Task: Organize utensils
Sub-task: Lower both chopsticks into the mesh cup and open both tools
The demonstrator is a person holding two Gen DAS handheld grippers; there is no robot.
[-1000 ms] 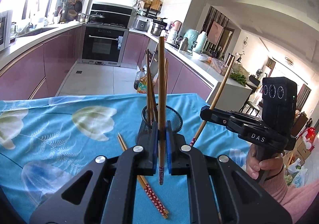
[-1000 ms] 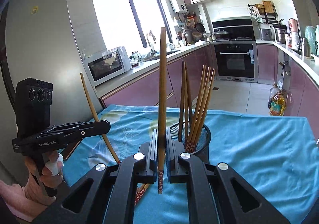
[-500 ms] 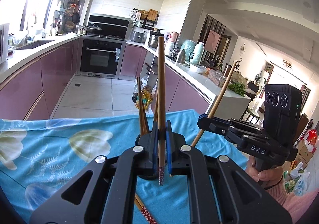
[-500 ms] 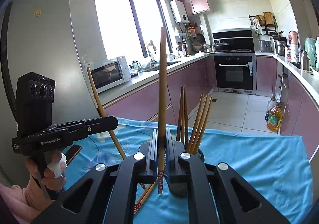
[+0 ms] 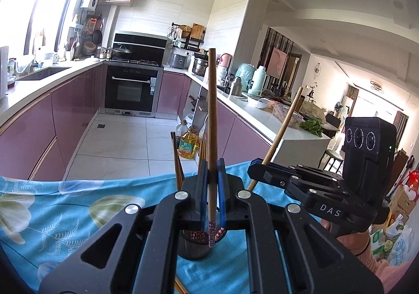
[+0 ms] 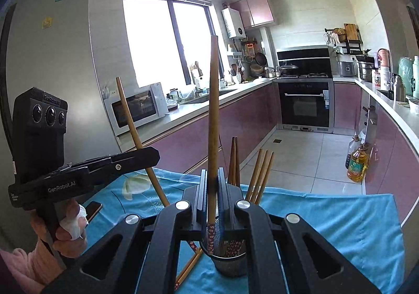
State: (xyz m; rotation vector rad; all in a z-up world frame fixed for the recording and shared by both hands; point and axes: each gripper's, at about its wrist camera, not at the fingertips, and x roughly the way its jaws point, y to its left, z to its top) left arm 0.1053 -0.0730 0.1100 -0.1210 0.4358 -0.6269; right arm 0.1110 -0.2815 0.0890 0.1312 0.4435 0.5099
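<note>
My left gripper [image 5: 211, 189] is shut on a wooden chopstick [image 5: 211, 121] that stands upright, its patterned tip hanging over the black mesh holder [image 5: 195, 249]. My right gripper [image 6: 212, 189] is shut on a second upright chopstick [image 6: 212, 116], its tip just above the same holder [image 6: 230, 260]. Several chopsticks [image 6: 259, 176] stand in the holder. Each gripper shows in the other's view, the right gripper [image 5: 258, 167] with its slanted chopstick [image 5: 284, 131] and the left gripper [image 6: 154, 155] with its own [image 6: 133, 126].
The table wears a blue floral cloth [image 5: 52, 215]. Loose chopsticks [image 6: 188, 267] lie on it beside the holder, and a phone [image 6: 93, 209] lies at the left. Beyond the table's far edge are the kitchen floor, purple cabinets and an oil bottle [image 5: 187, 143].
Both grippers have risen with their chopsticks still held. The holder and cloth now sit lower in both views, and the chopstick tips hang nearer the holder's mouth.
</note>
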